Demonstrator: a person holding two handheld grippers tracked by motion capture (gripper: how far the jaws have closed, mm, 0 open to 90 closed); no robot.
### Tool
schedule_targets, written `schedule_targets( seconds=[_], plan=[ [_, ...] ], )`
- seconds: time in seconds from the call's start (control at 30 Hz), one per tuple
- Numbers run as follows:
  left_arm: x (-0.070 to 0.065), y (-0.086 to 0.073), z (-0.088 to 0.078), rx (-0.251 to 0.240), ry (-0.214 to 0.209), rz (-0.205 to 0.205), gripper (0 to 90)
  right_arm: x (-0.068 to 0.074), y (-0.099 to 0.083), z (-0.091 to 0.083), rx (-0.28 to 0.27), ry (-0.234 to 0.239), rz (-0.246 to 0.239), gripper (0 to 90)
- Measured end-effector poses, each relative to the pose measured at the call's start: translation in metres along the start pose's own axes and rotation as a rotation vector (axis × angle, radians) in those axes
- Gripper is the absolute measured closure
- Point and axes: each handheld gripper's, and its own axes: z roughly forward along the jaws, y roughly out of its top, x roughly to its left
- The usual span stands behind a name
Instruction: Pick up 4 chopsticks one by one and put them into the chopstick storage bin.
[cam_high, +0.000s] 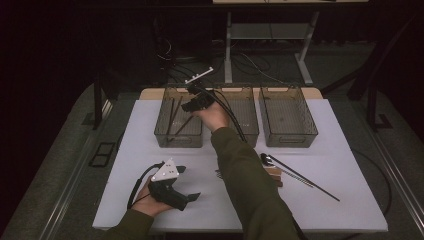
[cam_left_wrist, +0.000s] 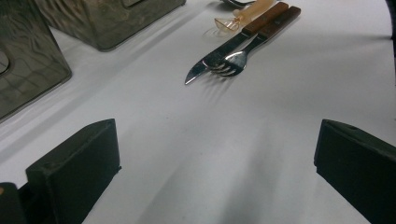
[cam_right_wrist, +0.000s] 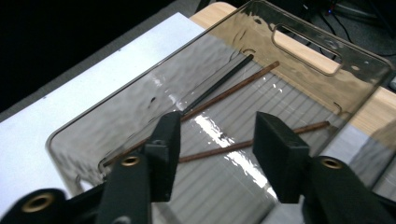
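Three chopsticks (cam_right_wrist: 233, 91) lie in the left bin (cam_right_wrist: 303, 53); right claw (cam_right_wrist: 217, 154) hangs apart, empty (left claw (cam_left_wrist: 215, 172) too), so lift clear before fetching more.

Three thin chopsticks, one black (cam_right_wrist: 219, 83) and two reddish-brown (cam_right_wrist: 233, 88), lie loose on the ribbed floor of the leftmost clear smoky plastic bin (cam_right_wrist: 299, 42), slanting lengthwise.
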Motion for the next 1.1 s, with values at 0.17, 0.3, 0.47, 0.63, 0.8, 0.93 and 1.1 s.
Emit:
schedule_targets(
  seconds=[0.17,0.3,0.47,0.63,0.8,0.93,1.1],
  plan=[
    [0.001,0.0,0.0,0.002,0.002,-0.004,0.0,-0.008,-0.016,-0.019,-0.038,0.067,-0.012,42.2],
    [0.002,-0.001,-0.001,-0.008,-0.003,-0.018,0.0,-0.012,-0.028,-0.033,-0.048,0.089,-0.044,38.5],
    [0.003,-0.001,-0.002,-0.01,-0.008,-0.018,0.0,-0.017,-0.047,-0.051,-0.055,0.107,-0.052,33.0],
    [0.003,-0.001,-0.003,-0.009,-0.008,-0.022,0.0,-0.019,-0.07,-0.07,-0.065,0.115,-0.071,31.5],
    [0.003,-0.001,-0.002,-0.01,-0.012,-0.035,0.0,-0.025,-0.091,-0.089,-0.08,0.12,-0.078,31.1],
    [0.005,-0.002,-0.003,-0.015,-0.006,-0.044,0.0,-0.031,-0.106,-0.102,-0.086,0.12,-0.085,30.5],
    [0.005,-0.002,-0.002,-0.004,-0.004,-0.035,0.0,-0.039,-0.126,-0.12,-0.103,0.115,-0.093,27.9]
  ],
)
